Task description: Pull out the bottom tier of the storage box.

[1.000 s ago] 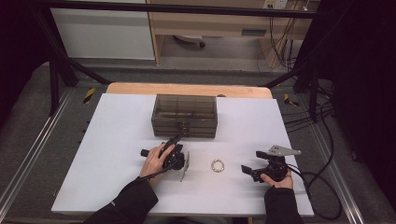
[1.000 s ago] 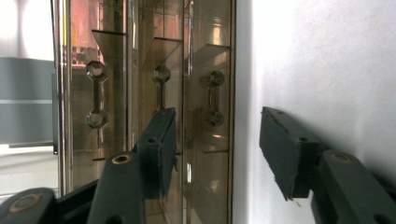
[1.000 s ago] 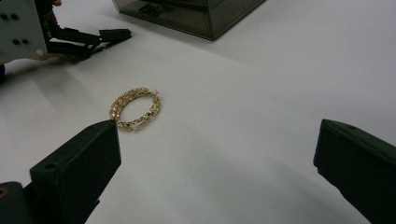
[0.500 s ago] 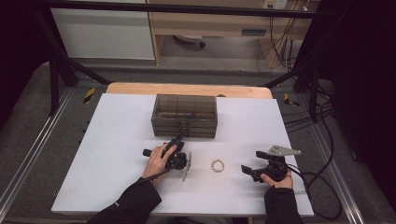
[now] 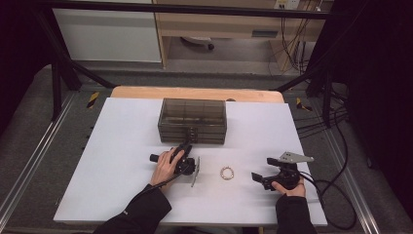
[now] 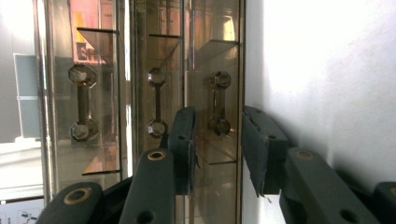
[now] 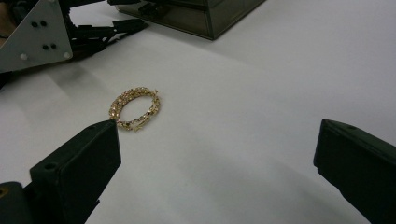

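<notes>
Reaching toward the smoked drawer box (image 5: 192, 121) at the far middle of the white table (image 5: 122, 146), the left gripper (image 6: 217, 154) has turned on its side, and its jaws have just been closing around the handle (image 6: 218, 102) of the drawer nearest the tabletop, 1 of 3 handles in a row; the pads still stand off it. The right gripper (image 5: 258, 178) rests at the near right, jaws spread wide. The gold bracelet (image 7: 134, 108) lies between both grippers.
</notes>
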